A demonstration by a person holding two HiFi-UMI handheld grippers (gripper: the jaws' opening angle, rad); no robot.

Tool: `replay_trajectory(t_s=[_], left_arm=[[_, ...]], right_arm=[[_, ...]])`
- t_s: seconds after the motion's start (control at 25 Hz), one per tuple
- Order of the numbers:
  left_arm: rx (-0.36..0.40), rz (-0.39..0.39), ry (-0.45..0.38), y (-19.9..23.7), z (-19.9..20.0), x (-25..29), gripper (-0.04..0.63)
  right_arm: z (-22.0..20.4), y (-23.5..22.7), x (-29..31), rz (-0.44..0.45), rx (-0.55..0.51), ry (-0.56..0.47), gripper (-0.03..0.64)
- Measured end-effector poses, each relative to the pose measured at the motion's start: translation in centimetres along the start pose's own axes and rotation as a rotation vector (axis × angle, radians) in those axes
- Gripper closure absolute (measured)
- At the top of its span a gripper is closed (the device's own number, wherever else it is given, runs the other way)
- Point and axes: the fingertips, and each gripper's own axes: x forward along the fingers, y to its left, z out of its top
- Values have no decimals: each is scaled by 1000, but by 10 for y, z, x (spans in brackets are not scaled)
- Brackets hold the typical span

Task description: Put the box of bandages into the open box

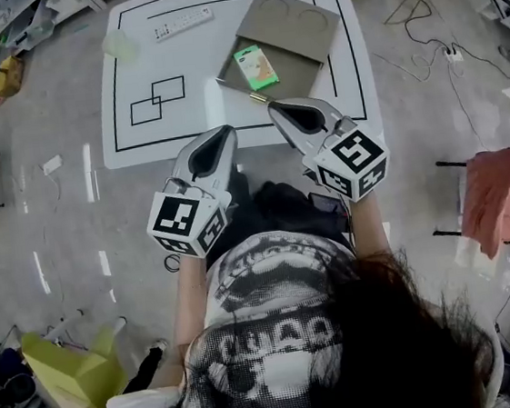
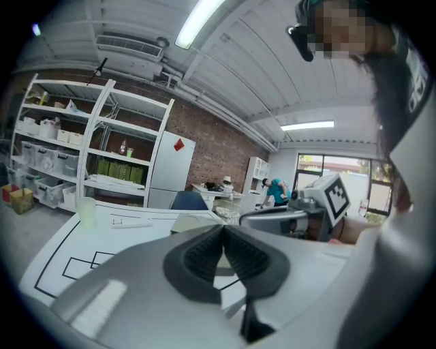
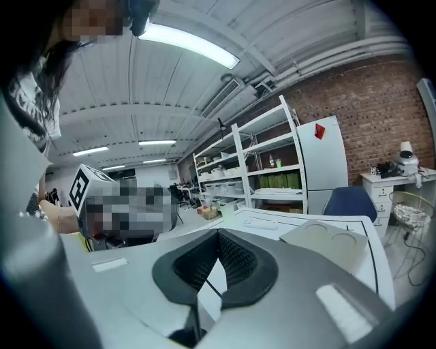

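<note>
**Bandages in the box, both grippers at the near edge**
The bandage box [image 1: 256,67] lies inside the open box [image 1: 299,69] on the worktop [image 1: 218,38], so the task looks done. The left gripper [image 1: 228,132] and right gripper [image 1: 272,106] hover near the body, jaws clenched on nothing. The bandages sit ahead of the right jaws, apart from both.

A remote [image 1: 181,22] lies near the far edge of the table [image 1: 200,122]; a pale translucent cup [image 1: 120,46] stands at its far-left corner; two overlapping black squares [image 1: 156,101] are drawn toward the left edge.
</note>
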Motion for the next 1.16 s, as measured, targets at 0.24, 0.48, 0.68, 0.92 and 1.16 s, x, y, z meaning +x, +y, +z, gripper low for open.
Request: replay_trajectory(t_s=[0.24,0.48,0.68,0.92,1.16], left_arm=[[-1,8,-7,-2,-1,-4,595],[-6,14,-15,-1,-1,-8,595],[-13,16,-13,0,-4,-9,595],[-14,6,-9,-3,-4,-11,595],[-13,-2,-2,0,-9,-9,595]], right_arm=[[1,5,-4,9,-29,10,620],[0,9,-4,10,-38,21,620],[0,6,-7,-1,-33,24,620],[1,3,-14,-23,-25,24,620],[0,-4,-18,-50,-11,18,620]])
